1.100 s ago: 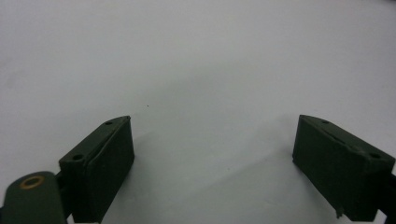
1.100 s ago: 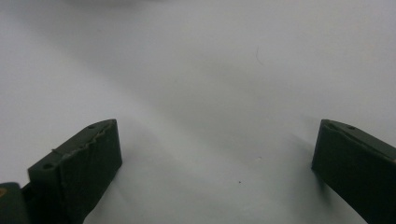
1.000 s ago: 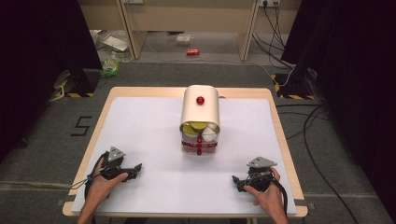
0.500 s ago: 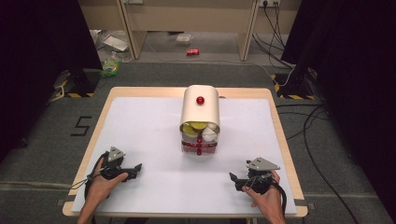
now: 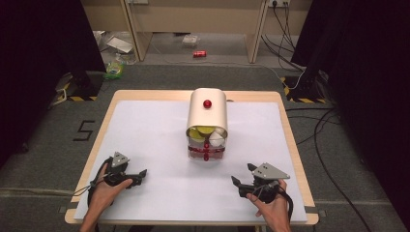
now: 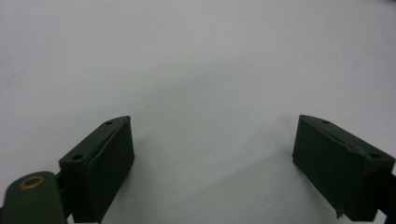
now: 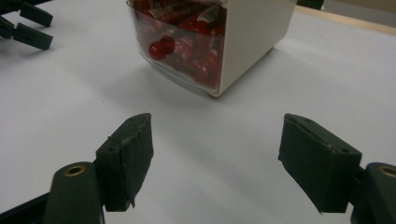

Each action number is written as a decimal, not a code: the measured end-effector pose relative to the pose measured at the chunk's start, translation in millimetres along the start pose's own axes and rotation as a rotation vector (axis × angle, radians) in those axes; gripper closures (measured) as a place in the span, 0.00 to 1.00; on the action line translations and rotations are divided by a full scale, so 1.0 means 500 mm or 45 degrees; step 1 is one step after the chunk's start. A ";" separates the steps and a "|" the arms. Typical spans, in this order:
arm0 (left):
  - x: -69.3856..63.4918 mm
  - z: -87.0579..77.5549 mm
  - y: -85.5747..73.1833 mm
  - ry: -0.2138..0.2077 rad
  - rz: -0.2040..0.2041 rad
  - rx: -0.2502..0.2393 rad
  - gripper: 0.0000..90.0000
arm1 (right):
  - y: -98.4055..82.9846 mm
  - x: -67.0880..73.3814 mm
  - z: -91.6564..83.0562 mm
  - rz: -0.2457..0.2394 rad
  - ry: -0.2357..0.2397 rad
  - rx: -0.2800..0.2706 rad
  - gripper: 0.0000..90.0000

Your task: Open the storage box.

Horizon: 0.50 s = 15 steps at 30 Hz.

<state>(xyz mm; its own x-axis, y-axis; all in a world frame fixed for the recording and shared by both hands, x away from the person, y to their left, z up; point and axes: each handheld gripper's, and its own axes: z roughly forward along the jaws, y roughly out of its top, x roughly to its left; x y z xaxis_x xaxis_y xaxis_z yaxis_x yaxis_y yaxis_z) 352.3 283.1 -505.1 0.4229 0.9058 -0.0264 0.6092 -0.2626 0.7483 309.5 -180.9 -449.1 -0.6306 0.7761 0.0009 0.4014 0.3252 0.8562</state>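
A cream box (image 5: 207, 118) with a red knob (image 5: 207, 103) on top stands at the middle of the table. Its clear front drawers hold yellow, white and red items. In the right gripper view the box (image 7: 254, 37) and its clear drawer of red packets (image 7: 187, 46) lie just ahead of my right gripper (image 7: 217, 158), whose jaws stand wide apart with nothing between them. My right gripper (image 5: 241, 175) rests at the front right and points left. My left gripper (image 5: 140, 173) rests at the front left, and in its own view my left gripper (image 6: 212, 163) is open over bare white table.
The white tabletop (image 5: 145, 130) has a wooden rim (image 5: 285, 121). Cables (image 5: 319, 140) trail on the floor at the right. A red can (image 5: 199, 53) and some litter (image 5: 114, 67) lie on the floor beyond the table. The left gripper (image 7: 28, 23) shows far off in the right gripper view.
My right gripper has shifted a little to the left, toward the box. The left gripper and the box have stayed put.
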 end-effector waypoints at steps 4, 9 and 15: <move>0.000 0.000 0.000 0.000 0.000 0.000 0.13 | 0.014 0.010 -0.007 -0.015 0.017 -0.036 0.34; 0.000 0.000 0.000 -0.001 -0.001 -0.001 0.13 | 0.030 0.020 -0.014 -0.035 0.024 -0.074 0.37; 0.000 0.000 0.000 0.000 -0.001 0.000 0.13 | 0.044 0.026 -0.015 -0.050 0.029 -0.092 0.39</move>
<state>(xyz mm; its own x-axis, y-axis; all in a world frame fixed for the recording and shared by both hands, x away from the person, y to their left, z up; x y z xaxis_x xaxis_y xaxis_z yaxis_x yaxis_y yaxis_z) 352.3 283.1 -505.1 0.4227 0.9059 -0.0268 0.6093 -0.2621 0.7484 305.2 -167.9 -426.4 -0.6601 0.7508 -0.0224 0.3279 0.3149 0.8907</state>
